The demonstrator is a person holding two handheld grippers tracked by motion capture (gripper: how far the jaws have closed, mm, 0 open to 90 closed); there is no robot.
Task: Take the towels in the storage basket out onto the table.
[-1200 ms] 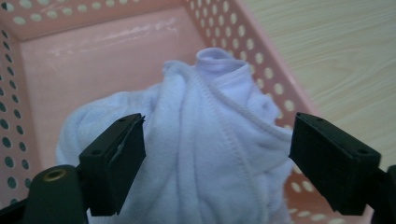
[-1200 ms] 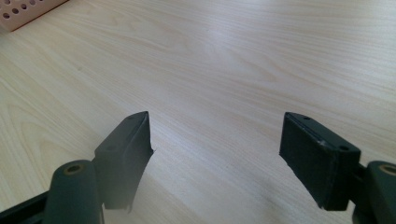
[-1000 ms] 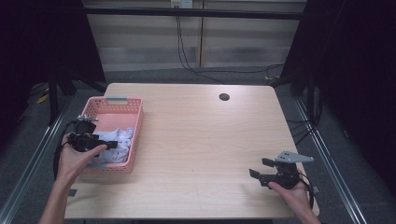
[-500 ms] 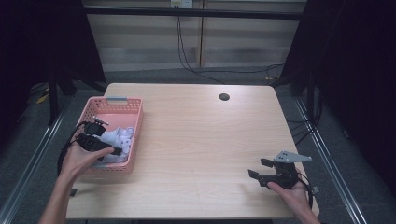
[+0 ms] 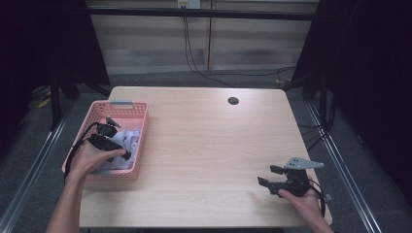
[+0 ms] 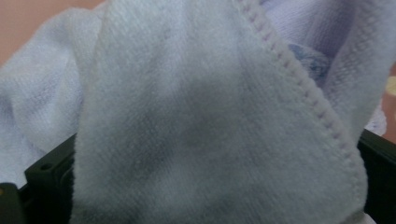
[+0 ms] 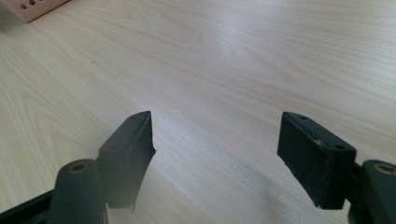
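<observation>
A pink basket stands at the table's left edge with white towels piled in it. My left gripper is down inside the basket on the pile. In the left gripper view its jaws stand wide apart at the bottom corners, and a fold of white towel with a stitched hem lies between them; the left gripper is open around it. My right gripper rests low over the bare table near the front right, and in its own view the right gripper is open with nothing between its fingers.
The wooden table has a small round hole at the back. A corner of the pink basket shows far off in the right gripper view. Dark floor and metal rails surround the table.
My left gripper has moved from the basket's left rim down and rightward into the towel pile. The right gripper has stayed where it was.
</observation>
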